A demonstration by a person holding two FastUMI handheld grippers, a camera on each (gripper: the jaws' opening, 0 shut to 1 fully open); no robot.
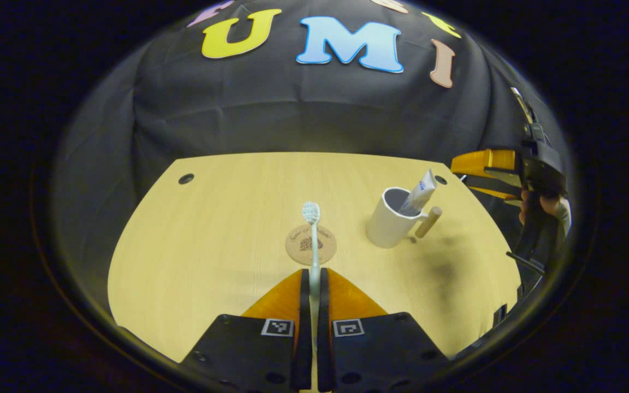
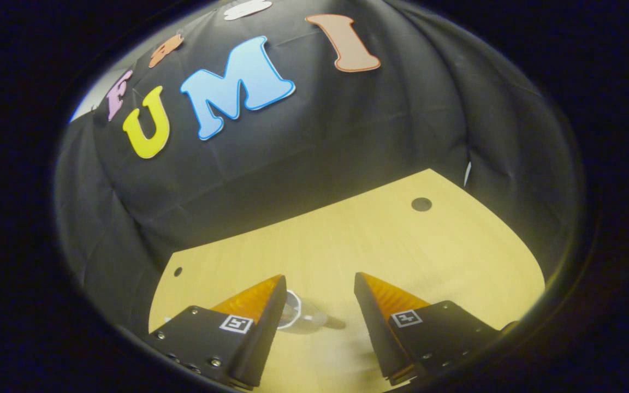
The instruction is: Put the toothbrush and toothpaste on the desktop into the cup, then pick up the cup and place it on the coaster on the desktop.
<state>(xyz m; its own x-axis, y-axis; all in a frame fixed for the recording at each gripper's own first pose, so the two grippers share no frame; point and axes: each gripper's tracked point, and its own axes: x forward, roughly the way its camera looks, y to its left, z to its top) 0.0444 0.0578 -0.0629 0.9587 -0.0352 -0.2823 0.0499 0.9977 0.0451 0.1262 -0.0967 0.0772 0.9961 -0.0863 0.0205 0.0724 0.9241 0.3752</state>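
The left gripper (image 1: 312, 284) is clamped on the toothbrush (image 1: 313, 240), both fingers pressed to its handle so the bristled head rises above the desktop (image 1: 216, 245). In the left gripper view the brush stands in front of the round coaster (image 1: 310, 245), covering its middle. To the right of the coaster sits the white cup (image 1: 390, 218) with a wooden handle, the toothpaste (image 1: 419, 192) leaning inside it with its top above the rim. At the far right edge the right gripper (image 1: 484, 174) is seen from the side, a hand (image 1: 546, 206) gripping its handle, partly cut off. In the right gripper view the right gripper (image 2: 319, 286) hangs with fingers spread wide and nothing between them. Below them the cup (image 2: 298, 316) shows only as a blurred rim and handle, partly hidden by one finger.
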